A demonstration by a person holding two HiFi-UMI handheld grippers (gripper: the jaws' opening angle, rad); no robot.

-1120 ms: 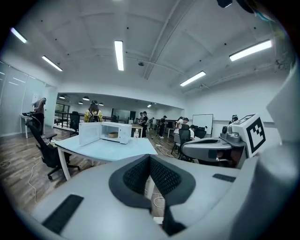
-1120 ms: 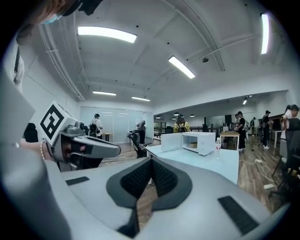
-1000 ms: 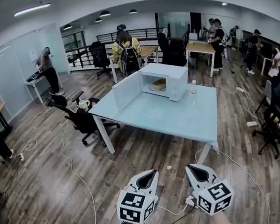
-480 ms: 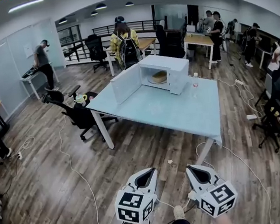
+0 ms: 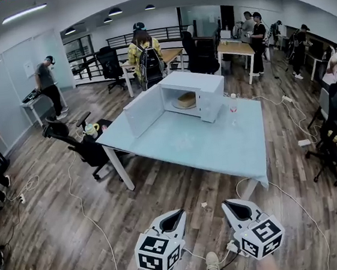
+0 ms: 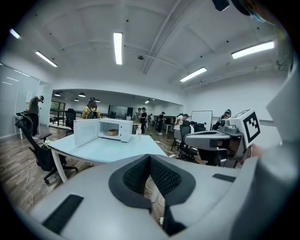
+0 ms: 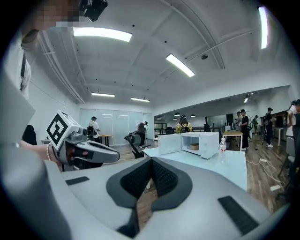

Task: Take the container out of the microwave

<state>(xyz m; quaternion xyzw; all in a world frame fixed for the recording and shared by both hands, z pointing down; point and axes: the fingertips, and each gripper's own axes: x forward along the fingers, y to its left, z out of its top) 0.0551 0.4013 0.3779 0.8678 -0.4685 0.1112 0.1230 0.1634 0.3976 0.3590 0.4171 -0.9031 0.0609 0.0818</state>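
A white microwave (image 5: 207, 92) stands at the far side of a pale blue table (image 5: 188, 147), its door (image 5: 143, 112) swung open to the left. Inside sits a round tan container (image 5: 186, 99). The container (image 6: 112, 132) also shows small in the left gripper view, and the container (image 7: 193, 146) in the right gripper view. My left gripper (image 5: 180, 211) and right gripper (image 5: 225, 204) hang side by side over the wooden floor, well short of the table. Both are shut with nothing between the pads.
A clear bottle (image 5: 233, 107) stands on the table right of the microwave. A black office chair (image 5: 88, 148) sits at the table's left, another chair (image 5: 332, 143) at the right. White cables (image 5: 86, 207) trail over the floor. Several people stand at desks behind.
The table and microwave have come nearer and shifted slightly left in the head view. Both grippers have advanced toward the table together, and their jaws have stayed shut.
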